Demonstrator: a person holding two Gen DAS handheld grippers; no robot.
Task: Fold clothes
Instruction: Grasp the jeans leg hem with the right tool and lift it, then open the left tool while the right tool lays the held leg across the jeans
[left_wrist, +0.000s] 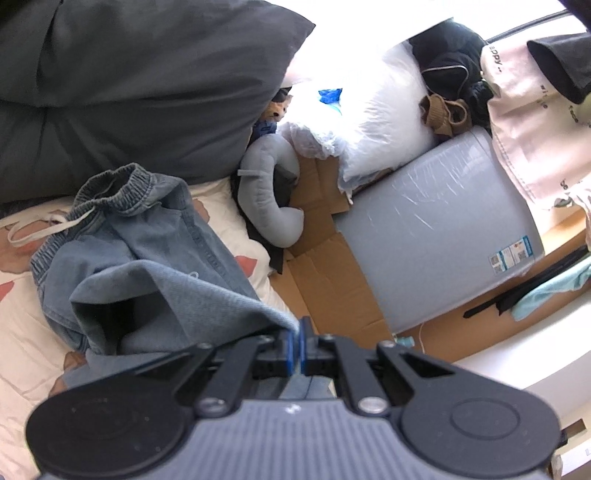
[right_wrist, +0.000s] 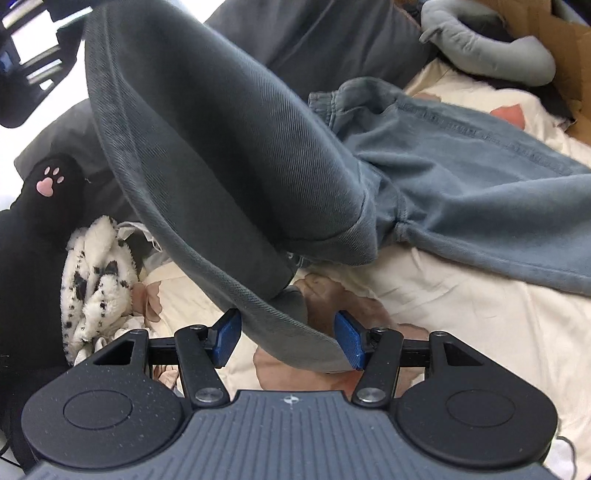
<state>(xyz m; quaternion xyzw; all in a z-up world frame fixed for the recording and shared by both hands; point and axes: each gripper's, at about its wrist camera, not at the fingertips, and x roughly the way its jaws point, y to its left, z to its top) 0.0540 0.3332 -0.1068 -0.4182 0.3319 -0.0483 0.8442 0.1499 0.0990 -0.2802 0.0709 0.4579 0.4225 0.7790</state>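
On the bed (right_wrist: 461, 314), left tongs (left_wrist: 297, 345) pinch jeans (left_wrist: 147, 258); right tongs (right_wrist: 288, 339) (spread) seemingly straddle a hem.

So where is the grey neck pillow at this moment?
In the left wrist view the grey neck pillow lies centre frame on the flattened cardboard, between the bed's cream sheet and the grey box.

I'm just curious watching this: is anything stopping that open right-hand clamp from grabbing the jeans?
Nothing visible is. The right gripper is open with the hem of the jeans already lying between its blue fingers. The left gripper is shut on the jeans' other leg, over the floral bedsheet.
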